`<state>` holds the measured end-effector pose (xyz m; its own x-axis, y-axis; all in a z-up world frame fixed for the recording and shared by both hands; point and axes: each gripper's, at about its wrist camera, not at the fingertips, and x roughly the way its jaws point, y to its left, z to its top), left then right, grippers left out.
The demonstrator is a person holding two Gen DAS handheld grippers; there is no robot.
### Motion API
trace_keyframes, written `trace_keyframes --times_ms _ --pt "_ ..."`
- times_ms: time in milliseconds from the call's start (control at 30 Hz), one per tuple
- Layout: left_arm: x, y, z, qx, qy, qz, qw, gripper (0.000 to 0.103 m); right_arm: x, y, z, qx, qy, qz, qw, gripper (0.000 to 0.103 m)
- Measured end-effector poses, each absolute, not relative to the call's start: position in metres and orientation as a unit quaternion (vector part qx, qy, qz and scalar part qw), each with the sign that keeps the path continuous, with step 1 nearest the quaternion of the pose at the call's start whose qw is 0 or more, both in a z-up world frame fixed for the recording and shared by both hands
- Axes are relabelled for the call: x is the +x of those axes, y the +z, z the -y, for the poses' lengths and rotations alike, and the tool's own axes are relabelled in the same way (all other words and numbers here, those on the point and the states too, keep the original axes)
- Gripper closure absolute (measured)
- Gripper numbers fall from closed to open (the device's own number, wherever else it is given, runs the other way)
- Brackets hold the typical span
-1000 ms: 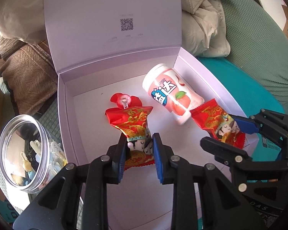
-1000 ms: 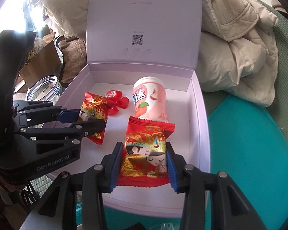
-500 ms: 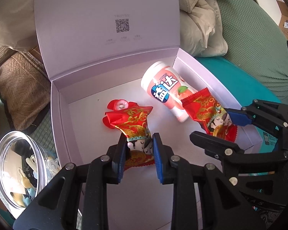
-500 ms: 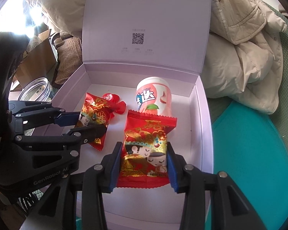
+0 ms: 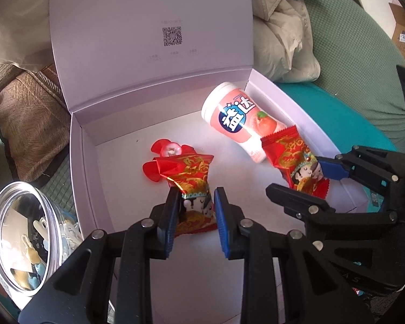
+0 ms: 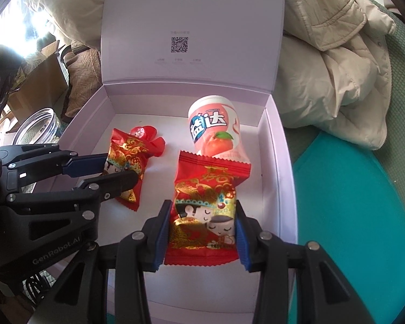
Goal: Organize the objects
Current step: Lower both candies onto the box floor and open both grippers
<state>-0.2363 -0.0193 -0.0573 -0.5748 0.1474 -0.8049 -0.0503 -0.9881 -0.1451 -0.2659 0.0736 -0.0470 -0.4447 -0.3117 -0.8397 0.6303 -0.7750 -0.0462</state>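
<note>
Red foil candy packets (image 5: 195, 189) (image 6: 205, 210) sit pinched in each hand-held gripper (image 5: 194, 210) (image 6: 203, 229) over the open box (image 6: 280, 178) (gum bottle (image 6: 216, 129) already inside); releasing remains.

The round red plastic trinket (image 5: 159, 162) at the centre of the left wrist view lies partly under the red foil sweet packet (image 5: 194, 189). The pink cylindrical gum bottle's (image 6: 216, 132) lower end is covered by the second red foil packet (image 6: 205, 210). The clear plastic jar (image 5: 21, 245) is cut off at the lower left edge. Small print under the QR code (image 6: 179, 44) on the pale lilac box lid (image 6: 191, 8) is too fine to read.
</note>
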Motion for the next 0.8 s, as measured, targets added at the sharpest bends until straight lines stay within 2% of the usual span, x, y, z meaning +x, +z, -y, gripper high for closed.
trace_keyframes --times_ms 233,333,500,667,800 --pt "-0.221 -0.049 0.02 -0.445 0.892 0.043 0.067 0.077 -0.251 -0.043 -0.072 0.436 -0.834 -0.2 0.272 0.059" --pt "-0.216 -0.046 0.028 -0.44 0.895 0.054 0.046 0.061 -0.245 -0.037 -0.072 0.425 -0.84 -0.197 0.274 0.059" --pt "-0.213 -0.043 0.035 -0.44 0.893 0.072 0.062 0.06 -0.239 -0.024 -0.076 0.418 -0.851 -0.185 0.26 0.058" --pt "-0.205 -0.036 0.035 -0.429 0.898 0.071 0.071 0.053 -0.233 -0.016 -0.081 0.409 -0.857 -0.181 0.256 0.058" --pt "-0.201 -0.033 0.038 -0.425 0.898 0.08 0.084 0.052 -0.224 -0.012 -0.084 0.405 -0.862 -0.181 0.246 0.058"
